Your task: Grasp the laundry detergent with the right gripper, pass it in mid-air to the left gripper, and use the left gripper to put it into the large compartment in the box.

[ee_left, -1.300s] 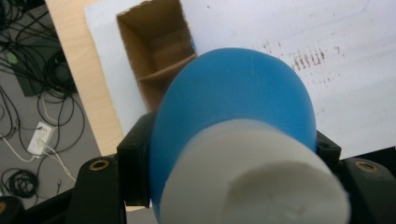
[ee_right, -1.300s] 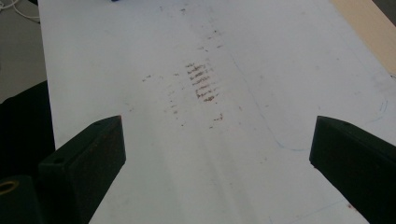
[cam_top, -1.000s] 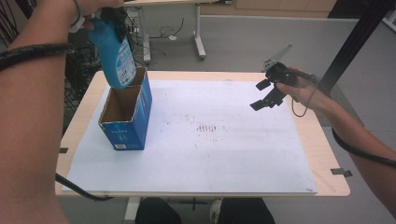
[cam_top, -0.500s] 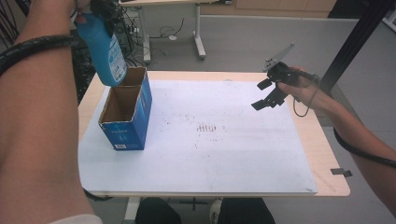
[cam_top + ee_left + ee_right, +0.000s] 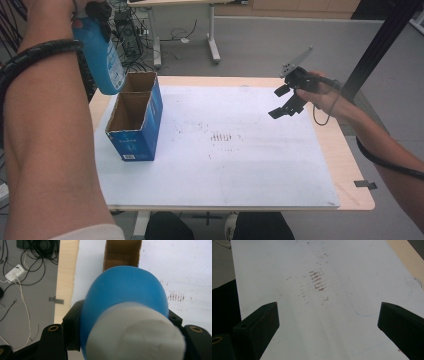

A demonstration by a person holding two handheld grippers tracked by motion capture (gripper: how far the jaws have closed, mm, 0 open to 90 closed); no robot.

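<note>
Over the worktop (image 5: 350,165), my left hand-held gripper (image 5: 97,12) clamps the blue bottle (image 5: 102,60) above the box (image 5: 132,120); my right hand-held gripper (image 5: 281,102) hangs agape.

Blue bottle (image 5: 102,57): top and cap hidden behind the left tongs (image 5: 97,11); label print too small to read. Cap (image 5: 135,336) blurred, cut by the lower edge. Blue box (image 5: 136,114): floor of both compartments unseen; print illegible. Bench (image 5: 350,165): near left corner hidden by the forearm.
</note>
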